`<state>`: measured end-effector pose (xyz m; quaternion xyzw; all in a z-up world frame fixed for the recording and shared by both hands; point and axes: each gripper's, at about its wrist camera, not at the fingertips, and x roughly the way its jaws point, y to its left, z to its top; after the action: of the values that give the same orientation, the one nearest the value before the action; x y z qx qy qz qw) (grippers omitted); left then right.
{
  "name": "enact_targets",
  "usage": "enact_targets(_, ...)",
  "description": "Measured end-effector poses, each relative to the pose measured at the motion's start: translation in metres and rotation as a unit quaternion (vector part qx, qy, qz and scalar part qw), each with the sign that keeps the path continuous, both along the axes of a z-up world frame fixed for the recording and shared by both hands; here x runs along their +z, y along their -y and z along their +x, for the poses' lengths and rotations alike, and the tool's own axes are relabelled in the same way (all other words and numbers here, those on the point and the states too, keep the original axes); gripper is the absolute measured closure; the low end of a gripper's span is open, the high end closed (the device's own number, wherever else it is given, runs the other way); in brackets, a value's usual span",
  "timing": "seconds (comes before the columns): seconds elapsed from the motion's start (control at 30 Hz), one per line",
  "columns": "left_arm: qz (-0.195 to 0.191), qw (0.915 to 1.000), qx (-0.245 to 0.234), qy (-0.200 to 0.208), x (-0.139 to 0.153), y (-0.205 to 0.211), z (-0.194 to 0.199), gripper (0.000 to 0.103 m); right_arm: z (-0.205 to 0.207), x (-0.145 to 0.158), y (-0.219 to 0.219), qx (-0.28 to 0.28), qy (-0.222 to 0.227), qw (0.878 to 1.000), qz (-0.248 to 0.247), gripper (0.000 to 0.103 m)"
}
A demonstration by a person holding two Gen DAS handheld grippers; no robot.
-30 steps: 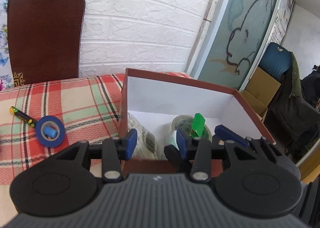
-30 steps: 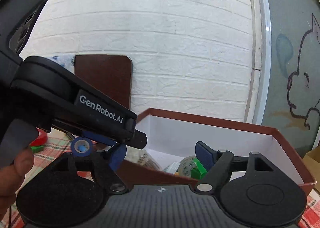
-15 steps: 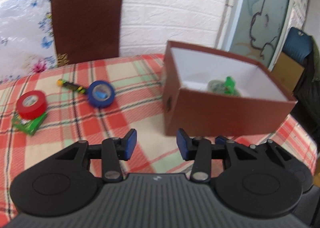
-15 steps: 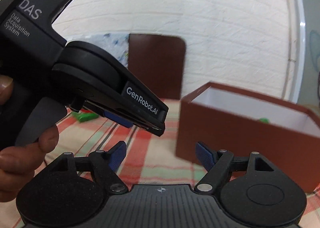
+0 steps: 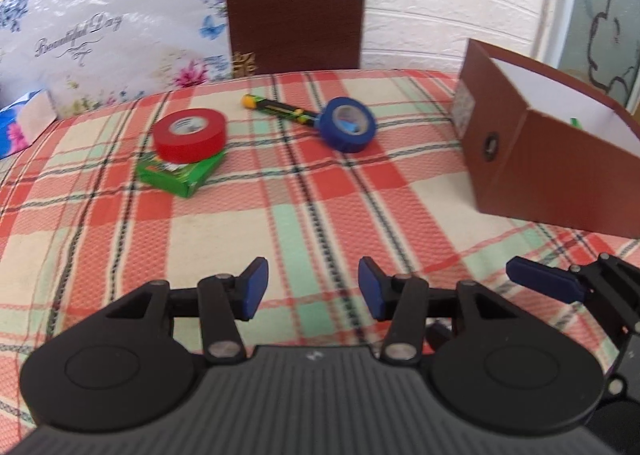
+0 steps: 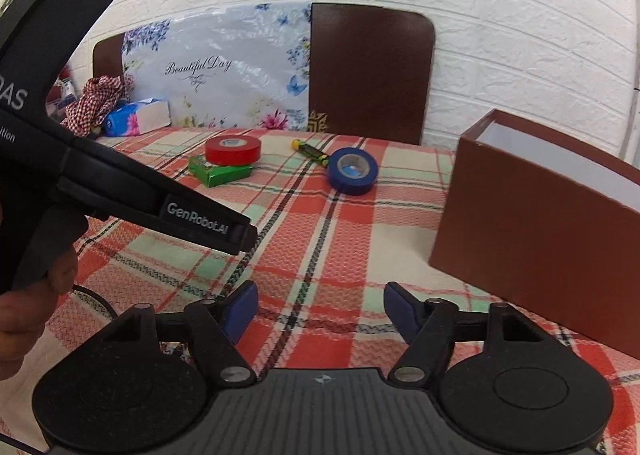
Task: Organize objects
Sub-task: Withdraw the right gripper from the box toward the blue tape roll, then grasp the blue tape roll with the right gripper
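Both claws hover empty above the near part of a plaid-covered surface (image 5: 320, 191): the left claw (image 5: 313, 288) with its blue pads parted wide, the right claw (image 6: 319, 311) spread just as wide, nothing between either pair.

Toward the far edge lie the loose items. A red tape roll (image 5: 190, 134) sits flat on top of a small green box (image 5: 188, 177). Beside them to the right, a blue tape roll (image 5: 347, 129), leaning slightly, shows a pale core with a bit of blue inside. A black-and-green marker (image 5: 280, 110) with a yellow tip lies flat, its near end touching the blue roll.

At the right edge stands an open brown box (image 5: 548, 183), white inside, with a small round hole and a label on its end wall; a sliver of something green (image 5: 576, 122) shows inside.

A tissue pack (image 6: 136, 118) sits at the far left corner.
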<state>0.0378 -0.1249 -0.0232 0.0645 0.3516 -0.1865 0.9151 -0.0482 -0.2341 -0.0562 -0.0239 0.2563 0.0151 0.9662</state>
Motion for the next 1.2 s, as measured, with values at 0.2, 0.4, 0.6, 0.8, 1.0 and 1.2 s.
enact_targets(0.2, 0.020, 0.9992, 0.034, 0.005, -0.011, -0.020, 0.012, 0.048, 0.020, 0.002, -0.006, 0.011, -0.013, 1.000, 0.005, 0.038)
enact_targets(0.4, 0.034, 0.9971, 0.061, 0.030, -0.025, -0.042, 0.025, 0.032, 0.042, 0.001, -0.010, 0.015, -0.027, 1.000, 0.004, 0.038)
enact_targets(0.6, 0.029, 0.9962, 0.063, 0.054, -0.033, -0.049, 0.033, 0.019, 0.070, -0.004, -0.011, 0.007, -0.043, 0.999, 0.008, 0.037)
enact_targets(0.8, 0.016, 0.9959, 0.065, 0.060, -0.036, -0.054, 0.043, 0.015, 0.090, -0.004, -0.012, -0.006, -0.042, 0.999, -0.004, 0.037)
enact_targets(1.0, 0.003, 0.9954, 0.071, 0.064, -0.038, -0.059, 0.048, 0.015, 0.108, -0.004, -0.006, -0.024, -0.038, 0.999, -0.008, 0.036)
enact_targets(1.2, -0.002, 0.9955, 0.069, 0.064, -0.038, -0.061, 0.049, 0.014, 0.124, -0.006, 0.008, -0.051, -0.043, 0.998, 0.012, 0.034)
